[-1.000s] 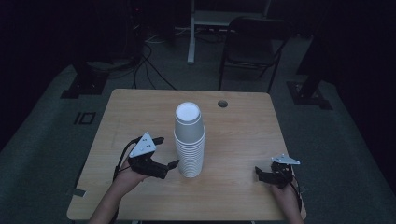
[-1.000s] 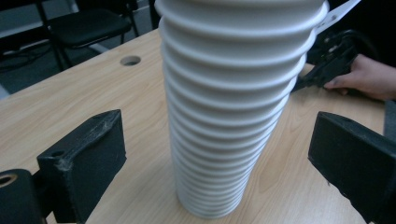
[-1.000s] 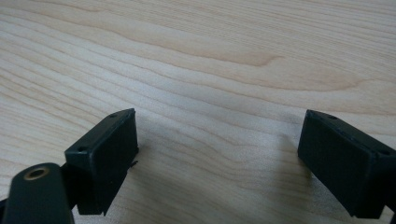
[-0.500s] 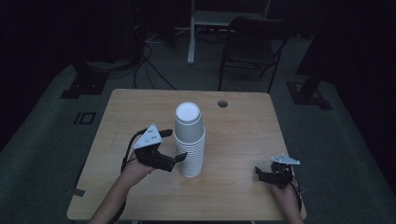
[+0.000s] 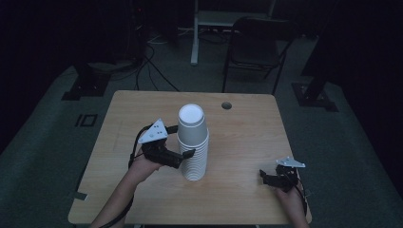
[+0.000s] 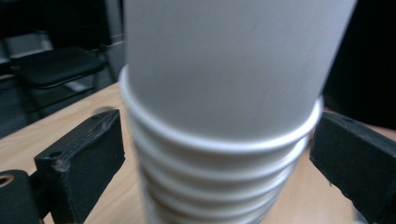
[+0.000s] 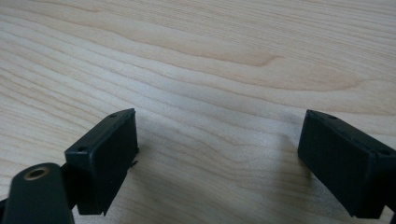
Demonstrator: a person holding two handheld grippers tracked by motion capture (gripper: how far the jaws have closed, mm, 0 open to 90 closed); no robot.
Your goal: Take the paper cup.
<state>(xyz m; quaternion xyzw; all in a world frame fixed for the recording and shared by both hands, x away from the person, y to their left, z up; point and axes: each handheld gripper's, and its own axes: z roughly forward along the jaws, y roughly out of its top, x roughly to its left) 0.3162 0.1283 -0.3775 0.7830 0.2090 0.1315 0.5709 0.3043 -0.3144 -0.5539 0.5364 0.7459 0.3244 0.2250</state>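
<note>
Dark room, wooden counter (image 5: 247,142): the left gripper (image 5: 186,153) has closed in on the tall stack of white paper cups (image 5: 193,142) at centre. Its own view: fingers (image 6: 79,163) wide, straddling the rims, likely pre-grasp. Right gripper (image 7: 219,158) rests wide, empty.

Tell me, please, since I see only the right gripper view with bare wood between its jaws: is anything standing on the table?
Observer: Yes, a tall stack of white paper cups stands near the middle of the table.
Operator: Where is the left gripper?
Observer: The left gripper has its open jaws on either side of the stack, just below the top cup's rim.
Operator: And how far off is mine?
Observer: The right gripper rests low near the table's near right corner, well clear of the cups.
</note>
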